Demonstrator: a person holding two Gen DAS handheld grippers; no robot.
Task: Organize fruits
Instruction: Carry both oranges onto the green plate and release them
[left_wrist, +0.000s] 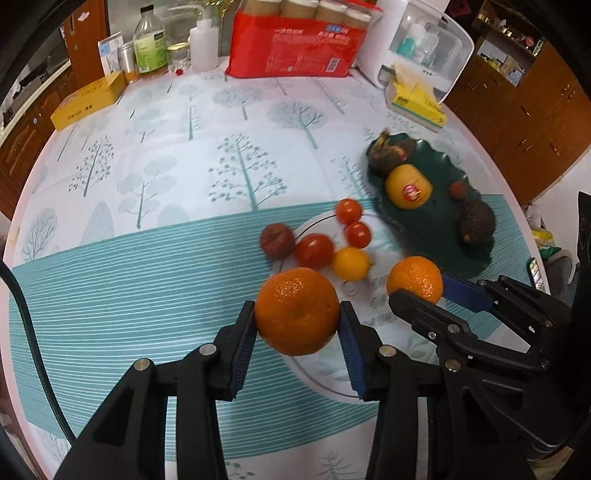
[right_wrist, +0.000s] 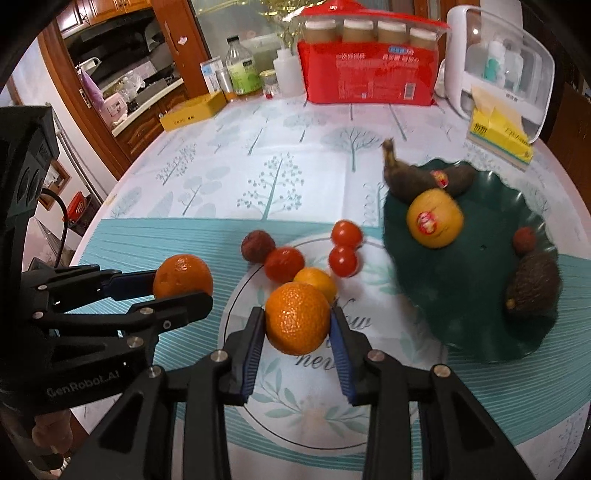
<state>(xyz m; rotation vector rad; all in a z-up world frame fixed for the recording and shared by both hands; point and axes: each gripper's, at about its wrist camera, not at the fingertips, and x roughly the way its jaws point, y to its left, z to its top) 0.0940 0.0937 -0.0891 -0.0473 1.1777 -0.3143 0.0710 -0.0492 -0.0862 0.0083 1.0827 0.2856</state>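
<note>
My left gripper is shut on an orange, held above the table. My right gripper is shut on a second orange; it also shows in the left wrist view. The left gripper's orange shows in the right wrist view. Loose on the tablecloth lie red tomatoes, a small yellow-orange fruit and a dark red fruit. A dark green leaf-shaped plate at the right holds a yellow fruit with a sticker, a blackened banana, an avocado and a small red fruit.
At the table's far edge stand a red package, bottles, a yellow box, a tissue box and a white container. Wooden cabinets surround the table.
</note>
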